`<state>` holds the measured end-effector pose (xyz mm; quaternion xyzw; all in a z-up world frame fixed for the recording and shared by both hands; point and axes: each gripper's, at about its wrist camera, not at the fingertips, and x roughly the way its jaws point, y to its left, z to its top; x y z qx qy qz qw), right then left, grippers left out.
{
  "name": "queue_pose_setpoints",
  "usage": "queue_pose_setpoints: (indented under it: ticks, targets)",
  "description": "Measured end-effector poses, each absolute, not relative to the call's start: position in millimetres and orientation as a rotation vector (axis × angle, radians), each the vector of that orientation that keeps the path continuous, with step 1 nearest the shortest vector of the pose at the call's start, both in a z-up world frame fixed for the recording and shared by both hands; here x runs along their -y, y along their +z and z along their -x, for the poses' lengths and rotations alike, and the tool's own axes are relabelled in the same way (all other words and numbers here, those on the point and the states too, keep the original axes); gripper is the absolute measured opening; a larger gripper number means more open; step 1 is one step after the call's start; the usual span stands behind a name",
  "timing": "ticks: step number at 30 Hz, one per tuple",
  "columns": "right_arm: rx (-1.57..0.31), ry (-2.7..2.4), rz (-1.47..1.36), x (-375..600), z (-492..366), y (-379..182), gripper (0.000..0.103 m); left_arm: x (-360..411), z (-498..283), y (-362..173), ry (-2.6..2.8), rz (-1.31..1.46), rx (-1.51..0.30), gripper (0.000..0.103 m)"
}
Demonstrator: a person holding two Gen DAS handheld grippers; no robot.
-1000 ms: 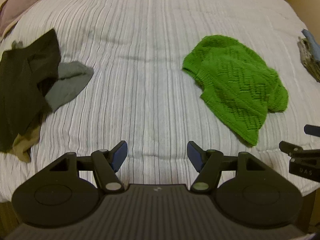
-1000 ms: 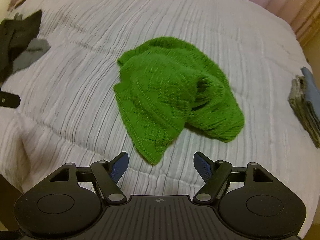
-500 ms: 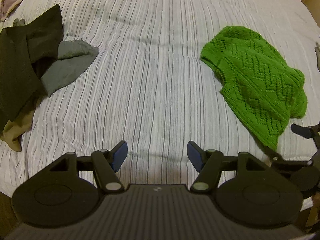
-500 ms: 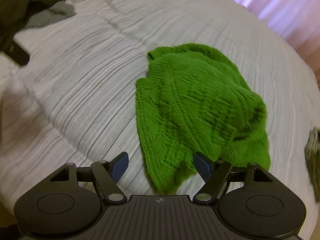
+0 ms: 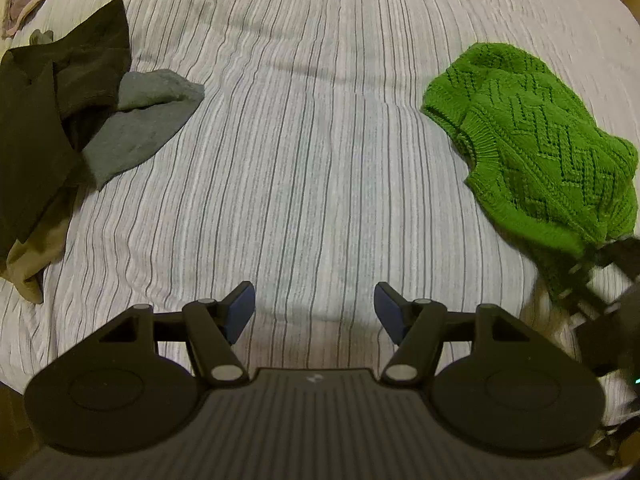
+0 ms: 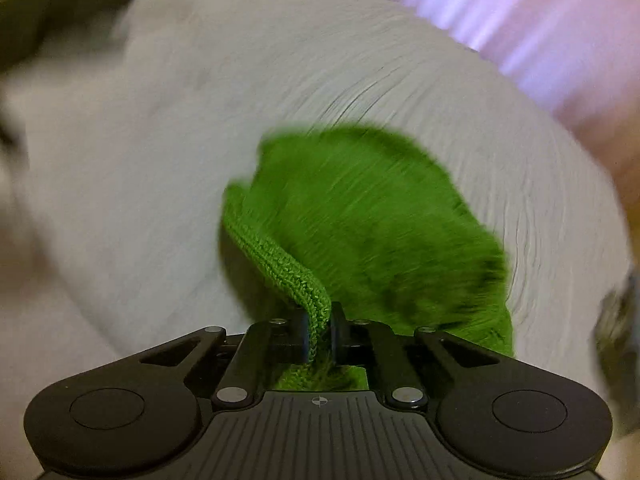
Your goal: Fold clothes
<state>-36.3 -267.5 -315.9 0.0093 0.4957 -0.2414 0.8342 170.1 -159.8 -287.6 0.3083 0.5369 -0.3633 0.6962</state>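
Right gripper (image 6: 319,334) — jaws clamped on the ribbed edge of the green knit sweater (image 6: 360,216), which lies on the striped bedspread (image 5: 312,128); this view is motion-blurred. Only the left view shows the dark clothes pile (image 5: 52,120) and the left gripper (image 5: 314,312) — jaws apart, empty.

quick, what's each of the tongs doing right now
Left tongs: open, holding nothing, over the striped bedspread.
Right tongs: closed on the edge of the green knit sweater.

No legible text — none anywhere
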Motion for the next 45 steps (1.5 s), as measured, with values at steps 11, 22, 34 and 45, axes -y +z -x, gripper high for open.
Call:
queue_pose_setpoints:
  ticks: [11,22,34,45]
  targets:
    - [-0.485,-0.826,-0.713,441,172,-169,0.006,219,-127,-261,-0.910,-0.688,-1.134,0.062]
    - [-0.490,-1.207,-1.182,550,366,-220,0.038,285,-61,-260,-0.970,-0.692,-1.128,0.062]
    - [-0.479,-1.088,-1.468,541,417,-285,0.083,388,5,-294,-1.112,-0.619,-1.187,0.062]
    - [-0.142,-0.891,-1.980,570,369,-375,0.058,453,31,-327,-1.179,-0.463,-1.193,0.062]
